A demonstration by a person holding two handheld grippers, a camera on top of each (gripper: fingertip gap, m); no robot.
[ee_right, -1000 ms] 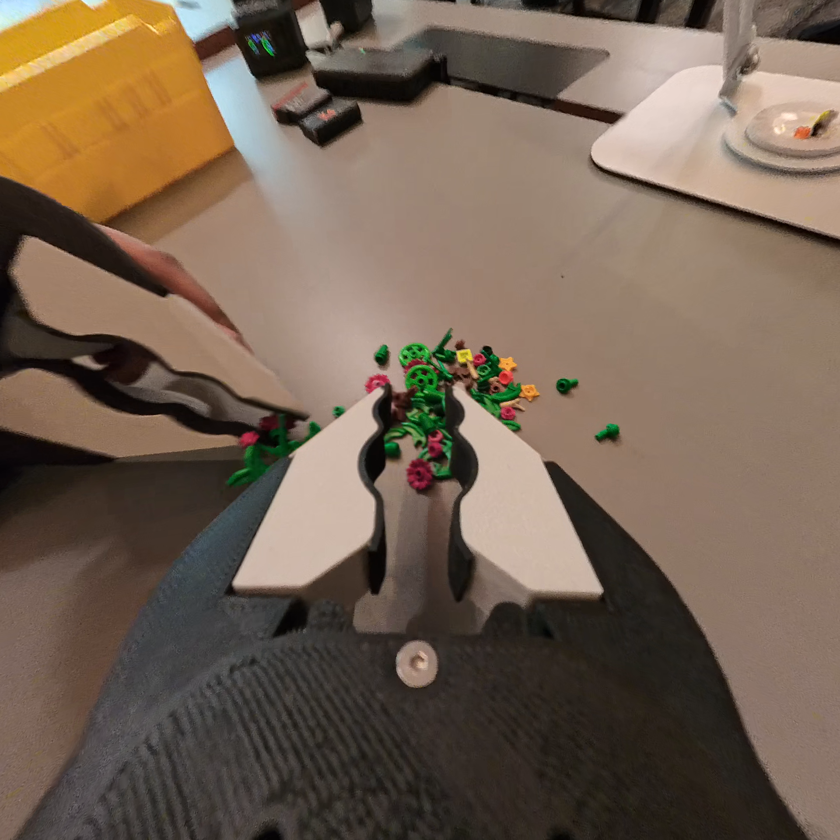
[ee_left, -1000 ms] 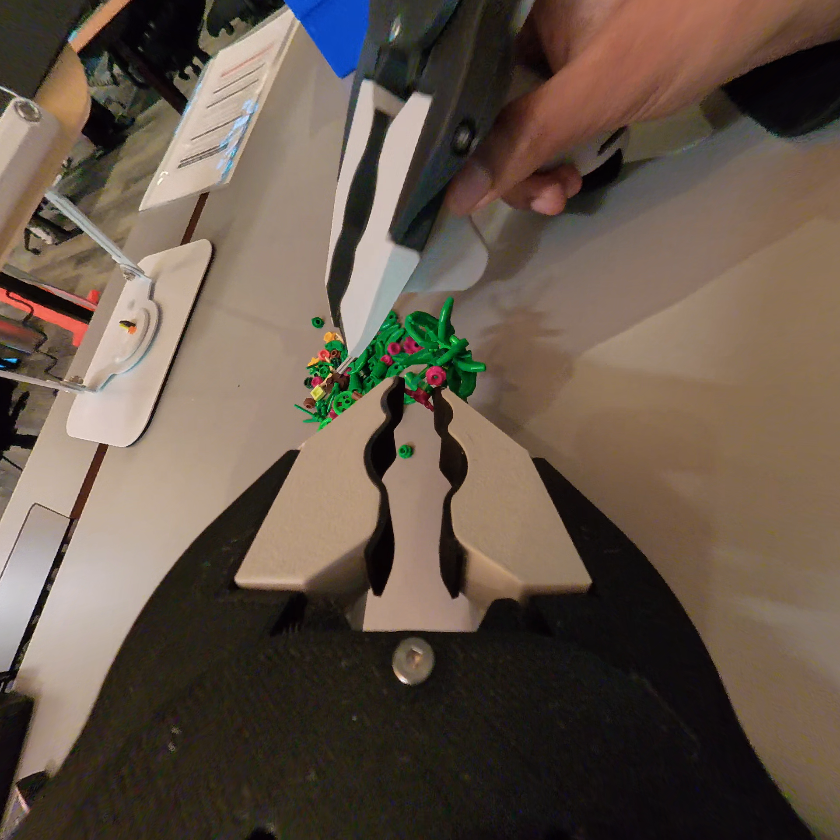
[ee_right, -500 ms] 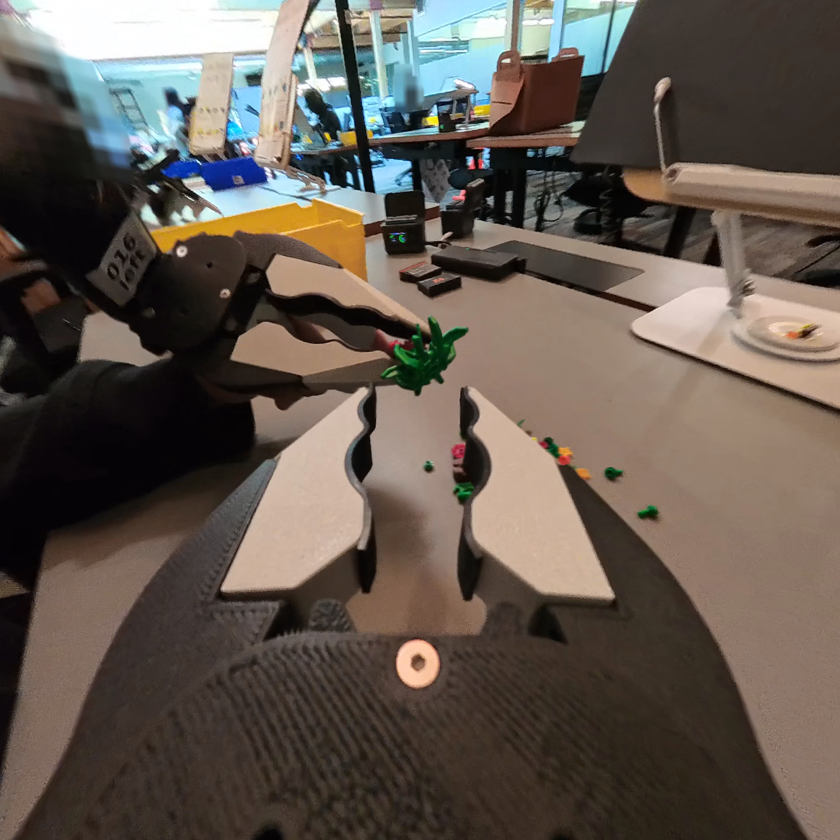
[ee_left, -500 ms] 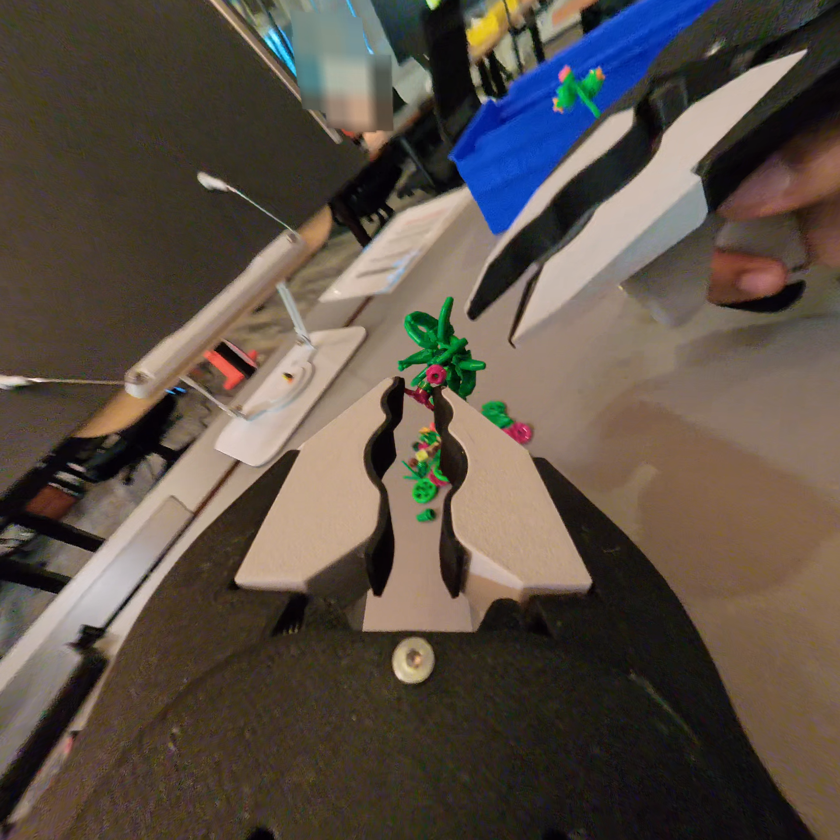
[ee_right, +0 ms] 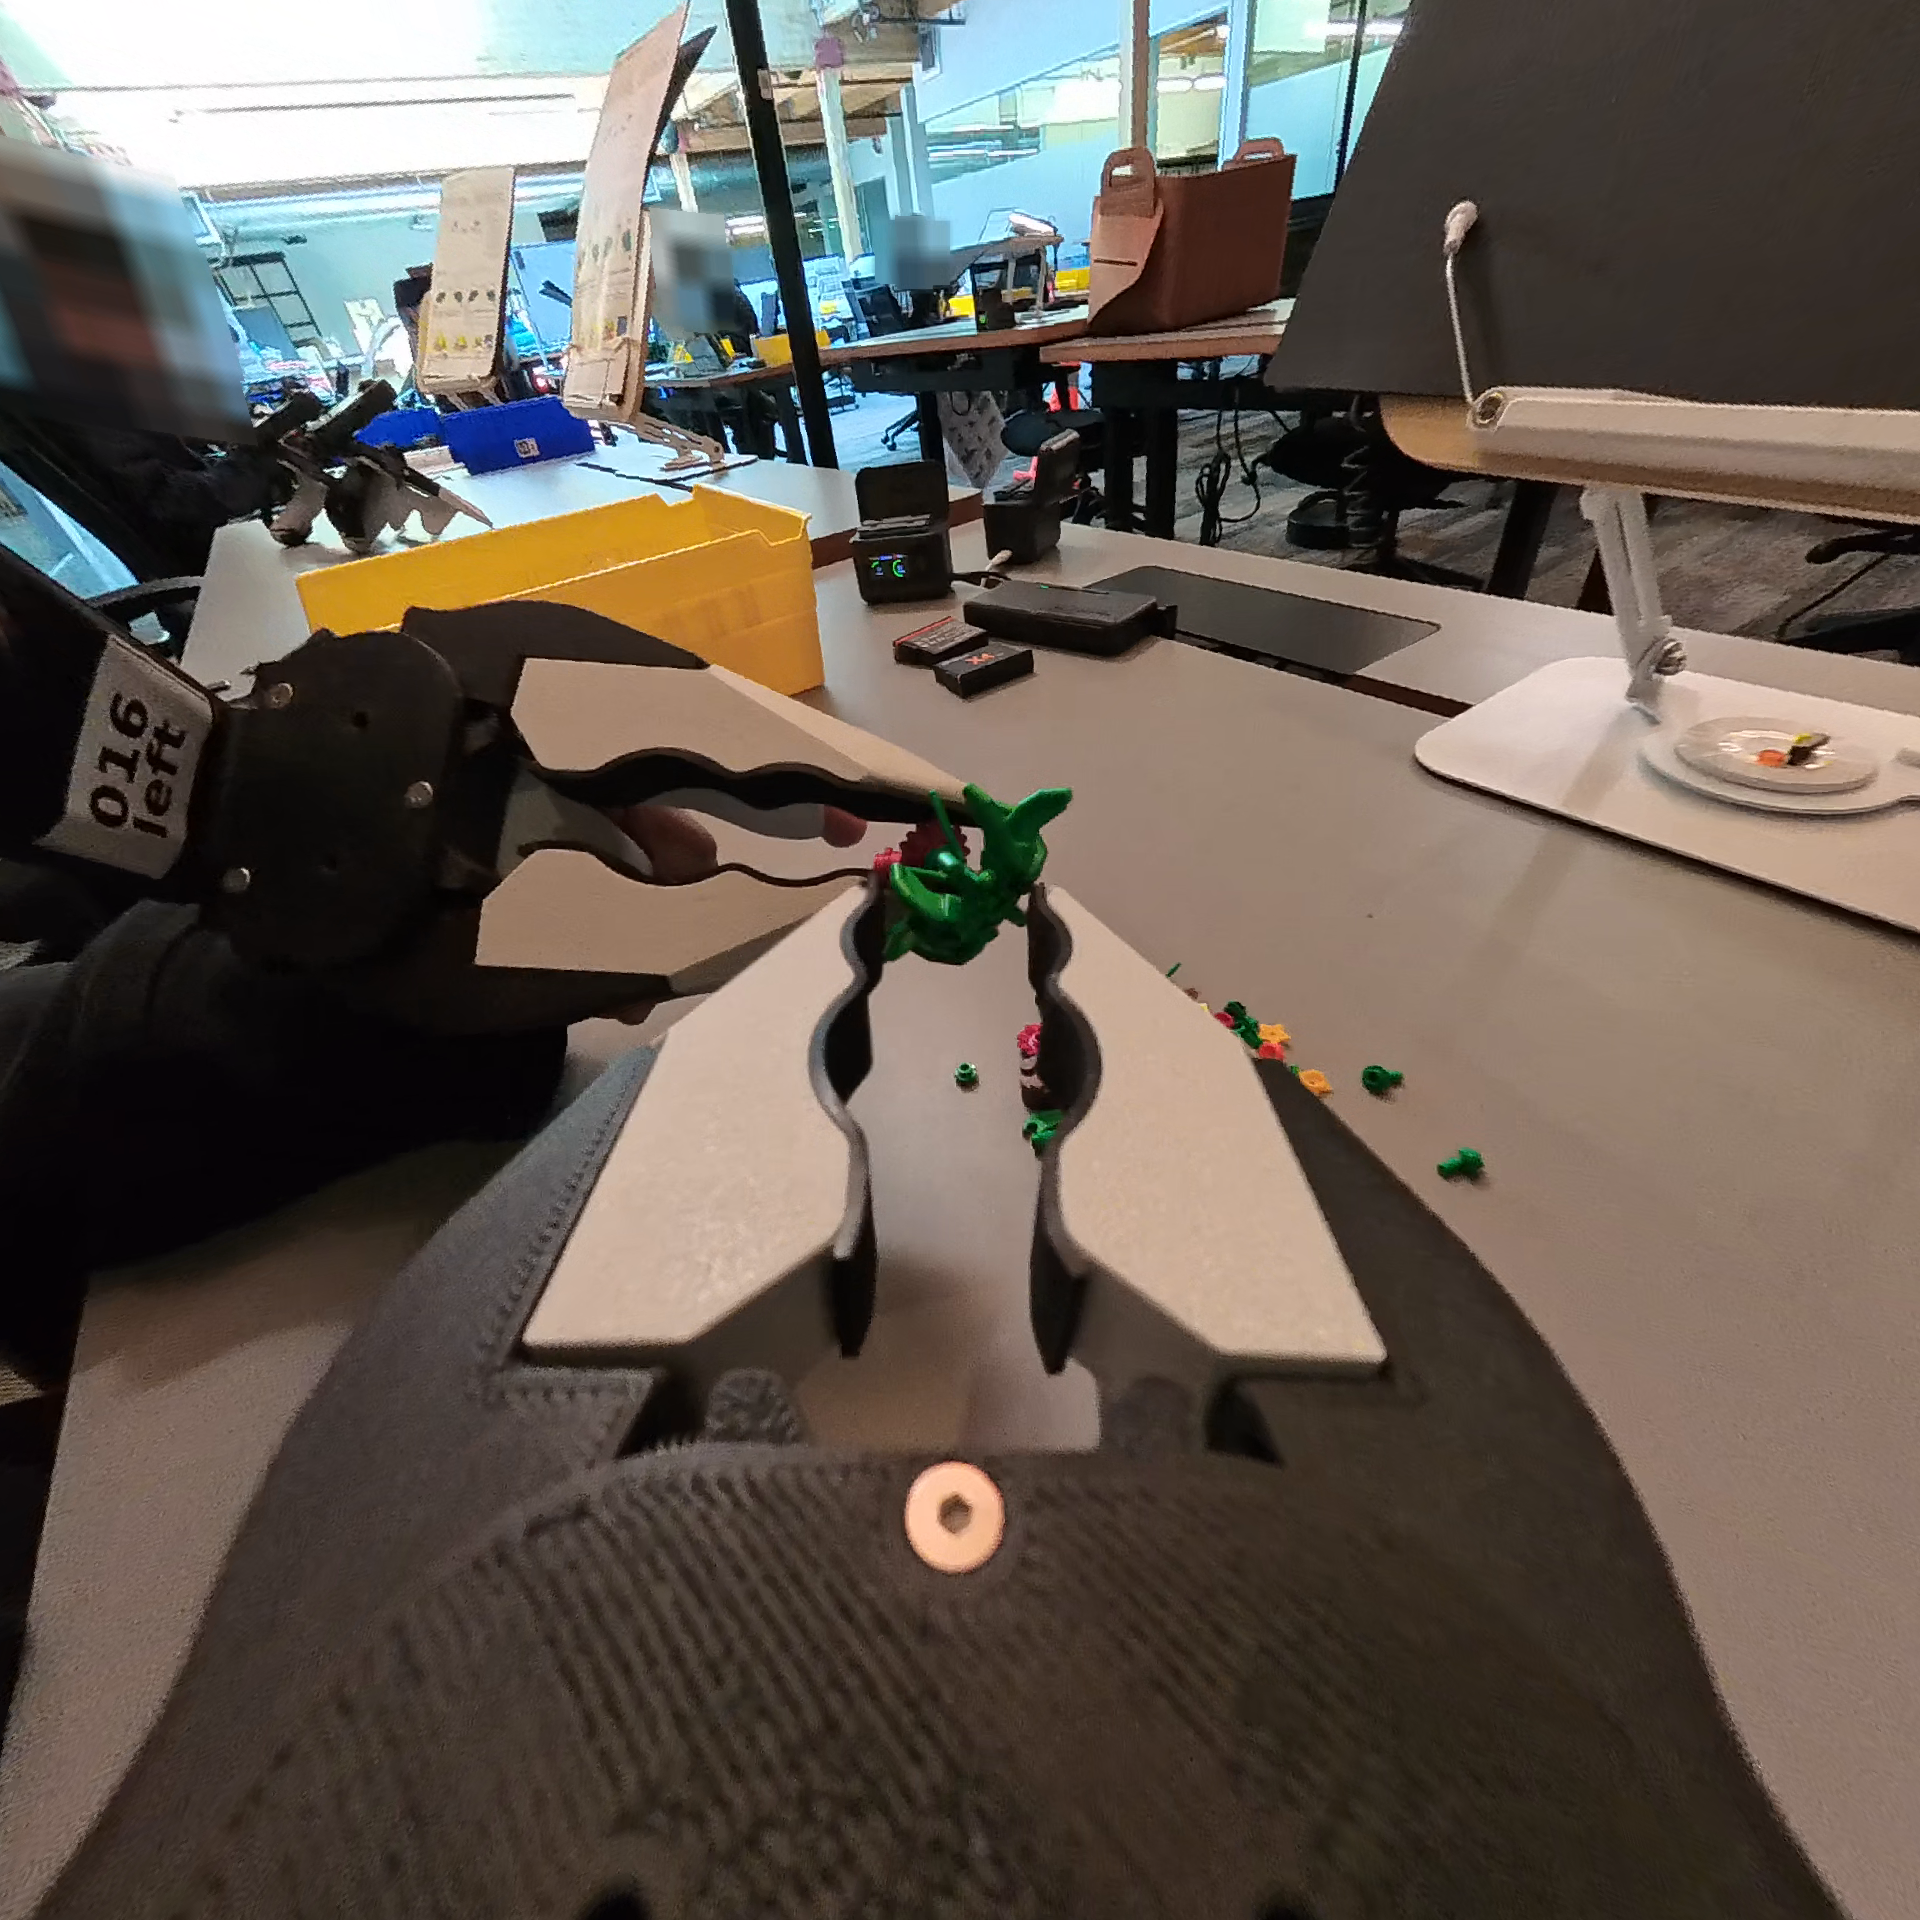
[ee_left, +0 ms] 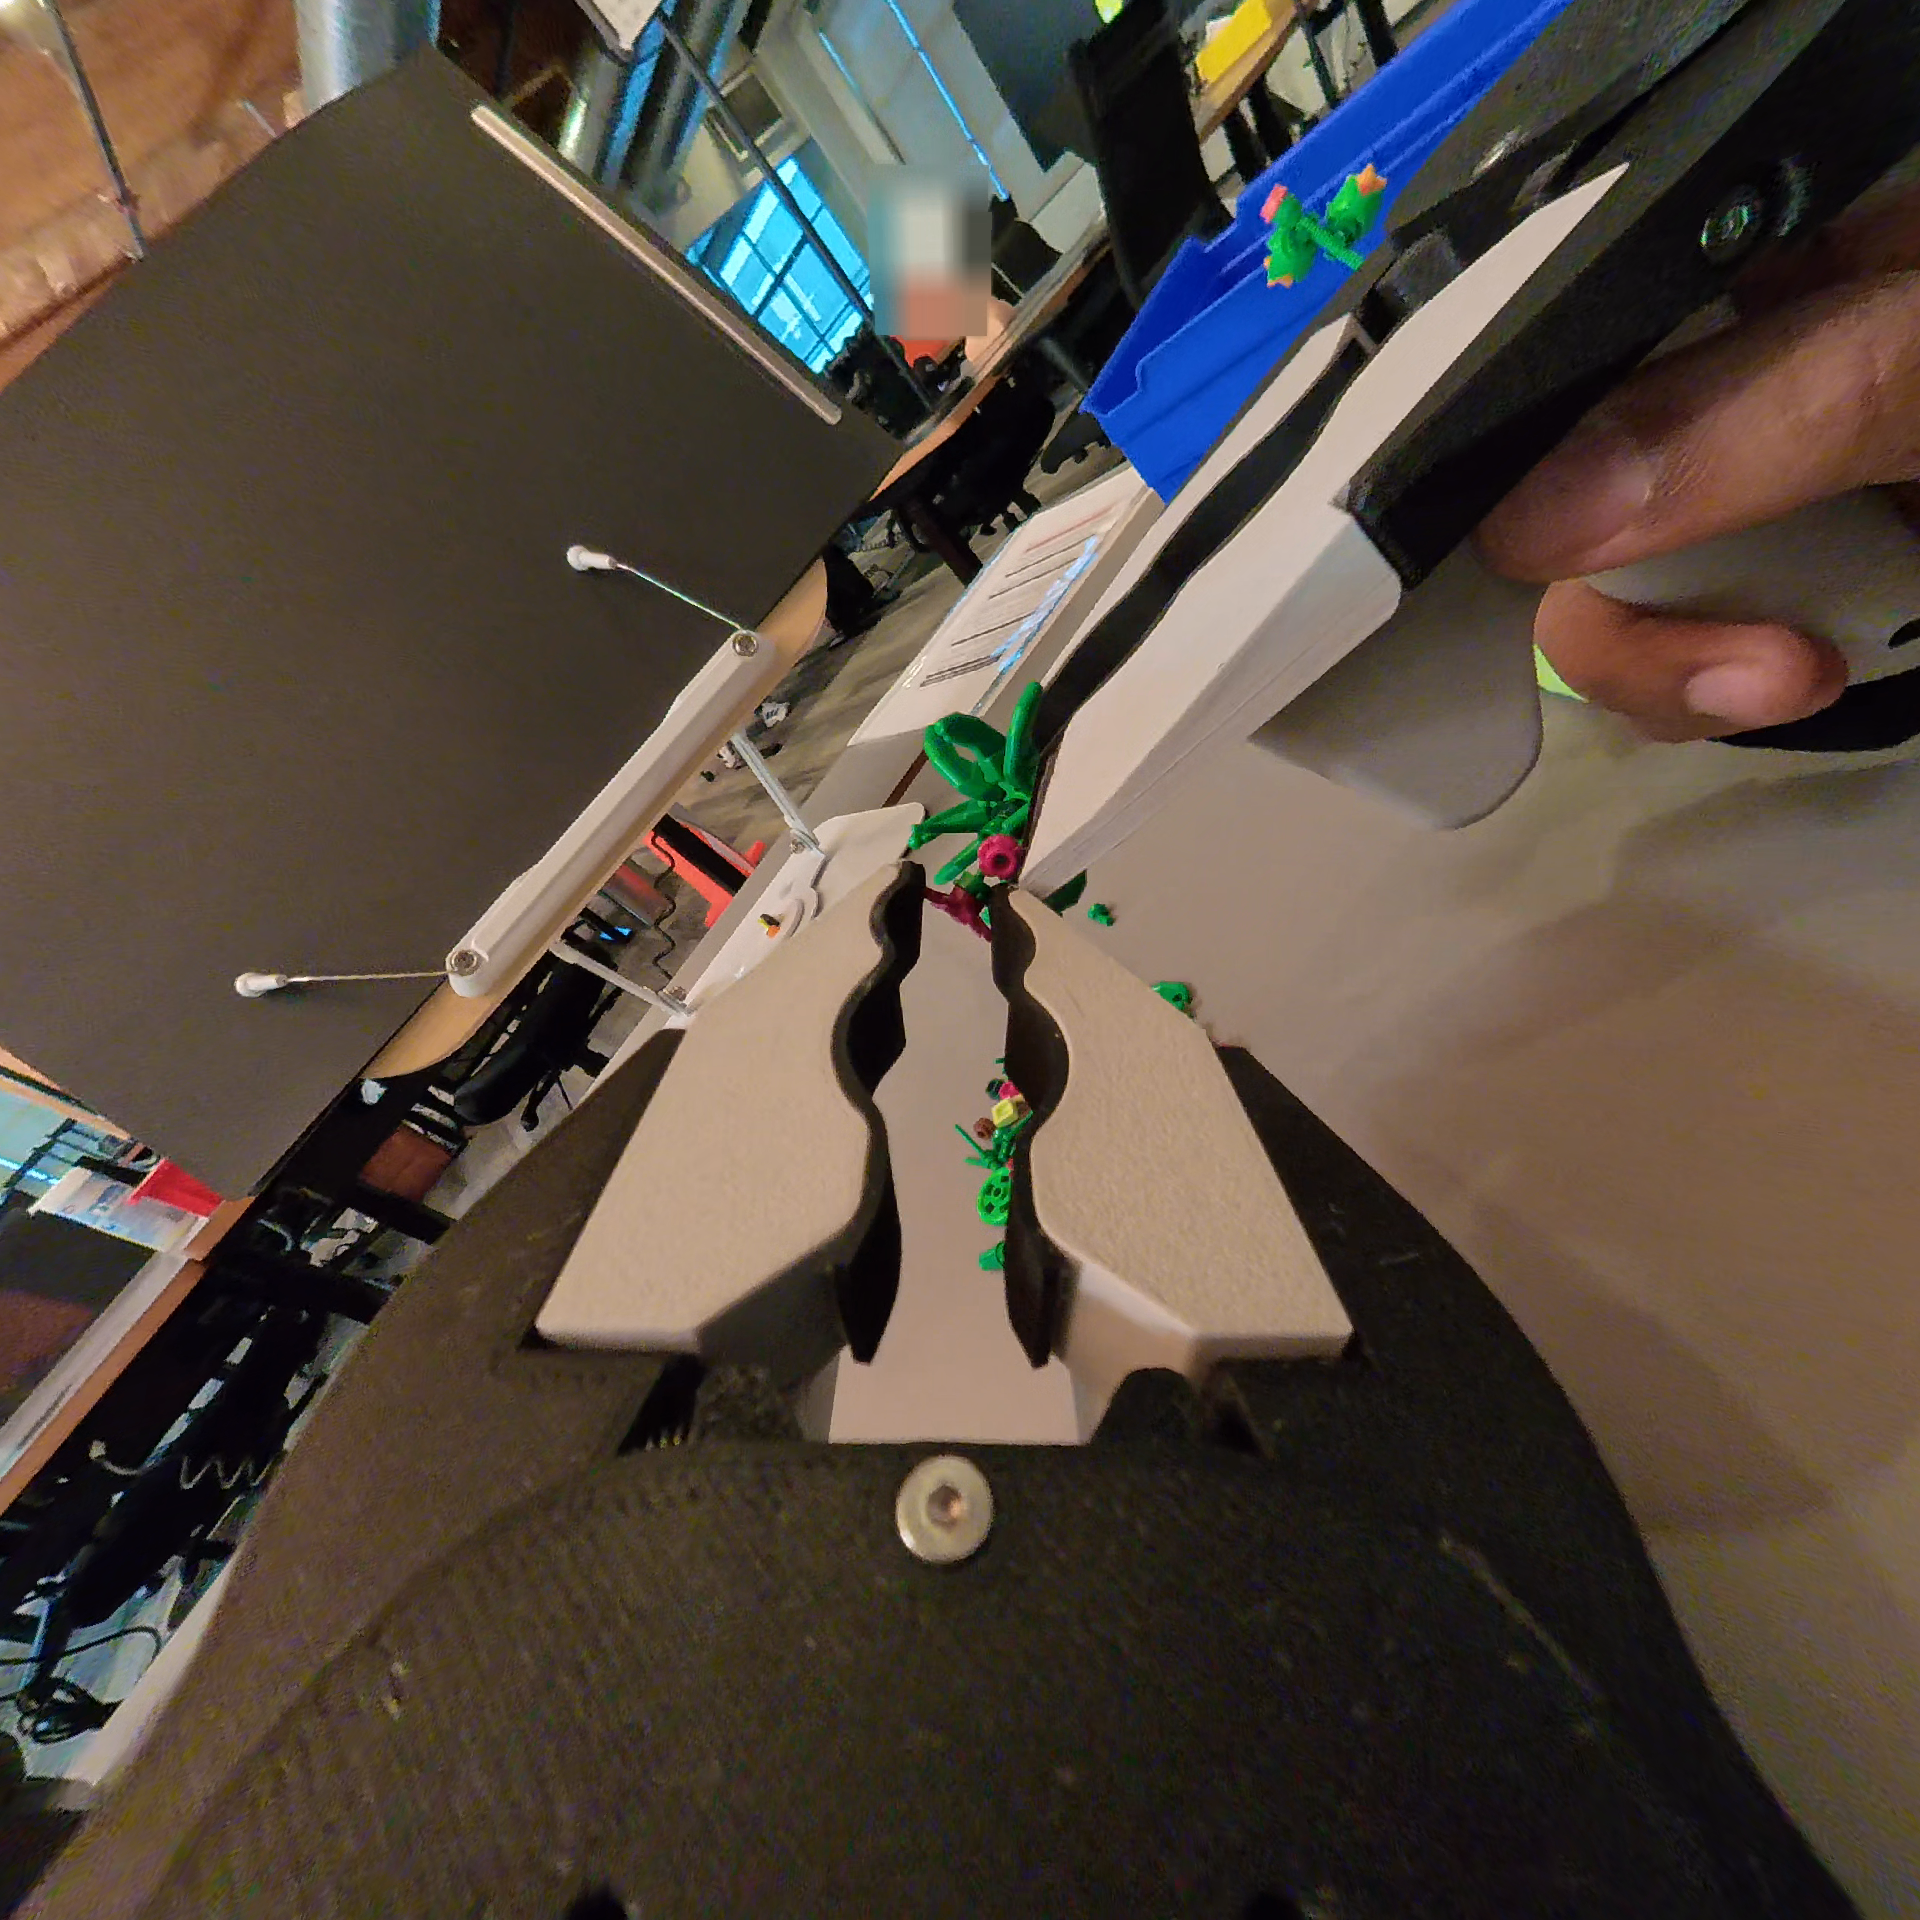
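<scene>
Up off the desk [ee_right: 1558,1039], left hand-held gripper [ee_left: 954,891] pinches the green toy-brick plant cluster [ee_left: 977,779] by its dark pink stem at the fingertips, jaws narrow. Right hand-held gripper [ee_right: 954,906] sits with jaws partly apart, tips either side of the same cluster [ee_right: 971,873]; contact can't be told. In the left wrist view the right gripper's tip [ee_left: 1049,831] is just beside the cluster. Loose small green, pink and yellow pieces [ee_right: 1278,1049] lie scattered on the desk below. Yellow bin [ee_right: 623,582] stands farther back, white lamp base [ee_right: 1621,769] to the right.
</scene>
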